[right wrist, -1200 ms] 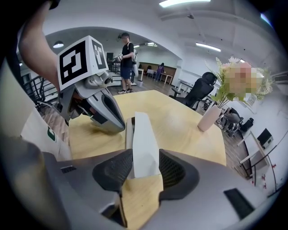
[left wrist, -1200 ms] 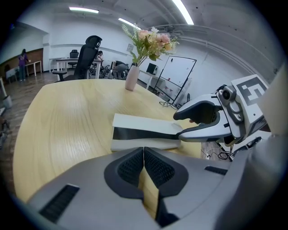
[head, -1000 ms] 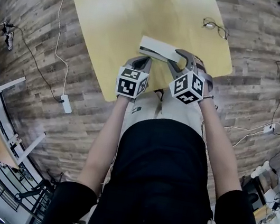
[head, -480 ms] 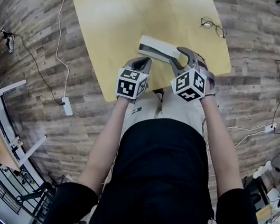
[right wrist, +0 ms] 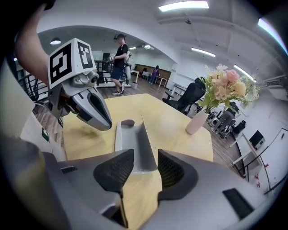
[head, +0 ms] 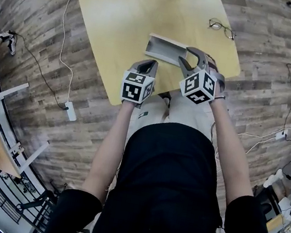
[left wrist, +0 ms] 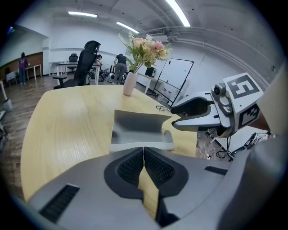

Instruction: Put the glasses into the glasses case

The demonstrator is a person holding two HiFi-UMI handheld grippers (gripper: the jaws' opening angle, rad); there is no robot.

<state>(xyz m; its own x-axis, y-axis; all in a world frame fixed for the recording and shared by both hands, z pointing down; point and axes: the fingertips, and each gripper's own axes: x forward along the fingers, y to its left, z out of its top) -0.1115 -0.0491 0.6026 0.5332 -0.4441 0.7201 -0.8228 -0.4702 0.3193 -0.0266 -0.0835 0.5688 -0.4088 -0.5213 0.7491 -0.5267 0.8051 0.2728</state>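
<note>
At 6 o'clock my left gripper idles, fingers clenched on nothing. My right gripper, fingers just narrowed yet released and empty, hovers beside the open case, I judge ready to fetch the glasses, well apart at 1 o'clock on the desk.

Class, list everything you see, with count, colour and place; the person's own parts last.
table: one, pale yellow, on wood floor.
glasses case: one, grey, open, near table edge ahead of both grippers.
glasses: one pair, dark-framed, table's right side, apart from the case.
vase of flowers: one, white with pink blooms, far table edge.
power strip: one, white, floor left of table.
left gripper: one, grey, jaws shut, empty.
right gripper: one, grey, jaws apart, just been closing, nothing between them.
</note>
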